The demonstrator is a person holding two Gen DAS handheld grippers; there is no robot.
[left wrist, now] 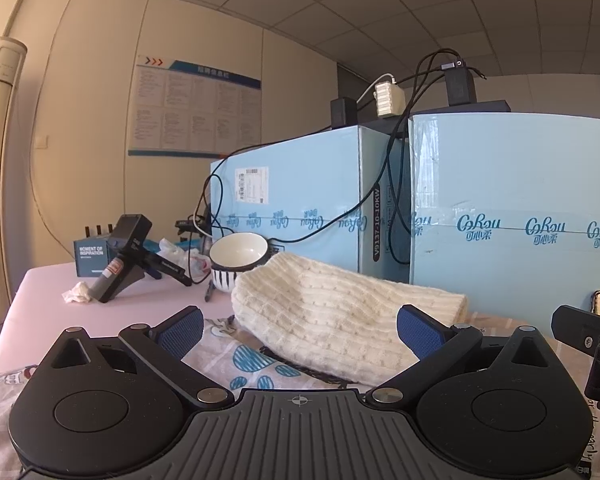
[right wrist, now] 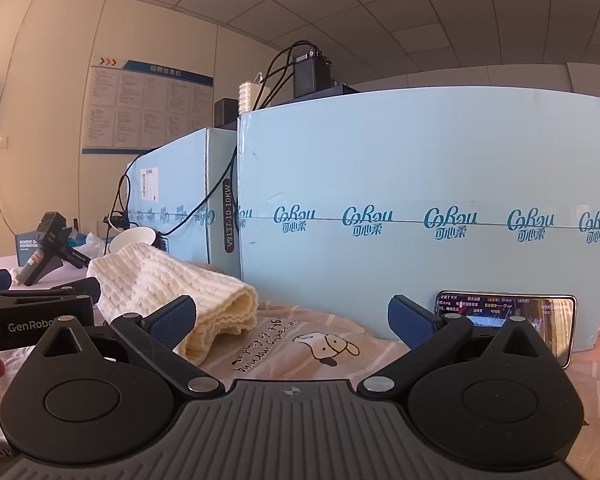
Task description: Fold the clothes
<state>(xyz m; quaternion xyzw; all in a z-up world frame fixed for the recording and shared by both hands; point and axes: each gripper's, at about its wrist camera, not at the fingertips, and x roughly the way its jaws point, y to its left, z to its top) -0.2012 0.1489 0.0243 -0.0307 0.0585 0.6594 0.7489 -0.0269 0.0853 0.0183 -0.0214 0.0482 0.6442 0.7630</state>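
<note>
A cream knitted garment (left wrist: 332,312) lies folded on the table, on top of a printed cloth with blue paw shapes (left wrist: 256,364). My left gripper (left wrist: 300,330) hovers just in front of it, open, with nothing between its blue pads (left wrist: 180,330). In the right wrist view the same knit (right wrist: 172,292) lies at the left, resting on a beige cloth with a cartoon cow print (right wrist: 324,346). My right gripper (right wrist: 292,322) is open above that cloth and holds nothing. The left gripper's black body (right wrist: 36,316) shows at the left edge there.
Two light blue cartons (left wrist: 512,208) (right wrist: 420,208) stand close behind the clothes, with chargers and cables on top. A striped bowl (left wrist: 238,258), a black handheld device (left wrist: 126,256), a small box and crumpled tissue sit at the back left. A phone (right wrist: 504,314) leans on the carton.
</note>
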